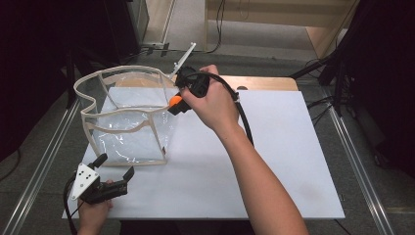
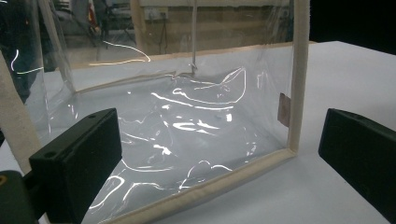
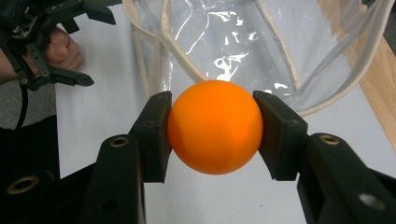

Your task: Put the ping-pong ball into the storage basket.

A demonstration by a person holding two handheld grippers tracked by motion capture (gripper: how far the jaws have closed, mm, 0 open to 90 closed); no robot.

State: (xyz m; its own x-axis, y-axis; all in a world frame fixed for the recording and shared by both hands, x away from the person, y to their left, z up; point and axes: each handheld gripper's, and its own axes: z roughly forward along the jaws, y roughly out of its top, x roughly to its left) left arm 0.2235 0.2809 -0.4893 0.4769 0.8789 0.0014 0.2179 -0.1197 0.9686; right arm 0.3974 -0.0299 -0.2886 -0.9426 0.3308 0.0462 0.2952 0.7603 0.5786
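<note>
- Orange ball [image 3: 214,126] sits clamped between the pads of the right gripper [image 3: 214,128], held at the rim of the clear bag [image 1: 128,115] on the white table [image 1: 274,161].
- Left gripper [image 1: 115,169] rests near the bag's front bottom edge, jaws spread, gripping nothing.
- Step in hand, as I judge it: carrying the ball over the bag's mouth.
- Next move calls for centring above the opening, then releasing without snagging the cream trim [image 2: 299,74].
</note>
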